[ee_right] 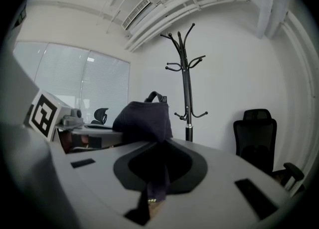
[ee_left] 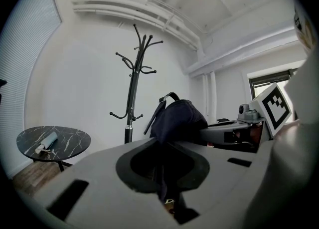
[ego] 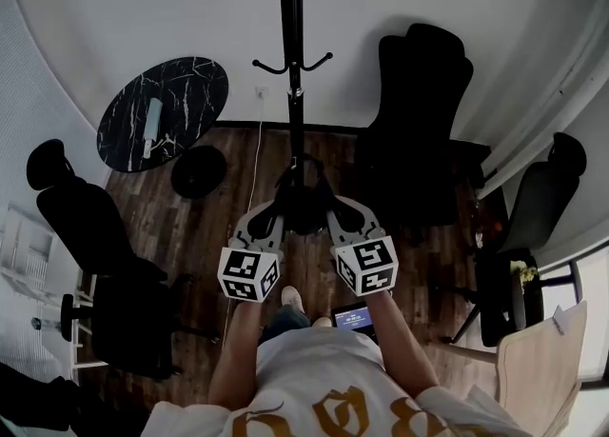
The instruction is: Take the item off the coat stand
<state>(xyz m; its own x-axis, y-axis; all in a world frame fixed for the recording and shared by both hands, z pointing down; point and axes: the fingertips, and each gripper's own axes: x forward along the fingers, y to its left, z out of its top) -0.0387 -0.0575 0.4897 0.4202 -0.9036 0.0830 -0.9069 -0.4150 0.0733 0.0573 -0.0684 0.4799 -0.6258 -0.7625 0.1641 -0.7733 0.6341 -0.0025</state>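
A dark bag hangs between my two grippers, in front of the black coat stand and apart from it. My left gripper is shut on the bag's left side and my right gripper is shut on its right side. In the left gripper view the bag bulges above the jaws, and a strip of its fabric is pinched in my left gripper. The stand behind it has bare hooks. In the right gripper view the bag is clamped the same way by my right gripper, with the stand behind it.
A round black marble table stands at the back left with a pale roll on it. Black office chairs stand at the back right, at the left and at the right. A wooden board leans at the lower right.
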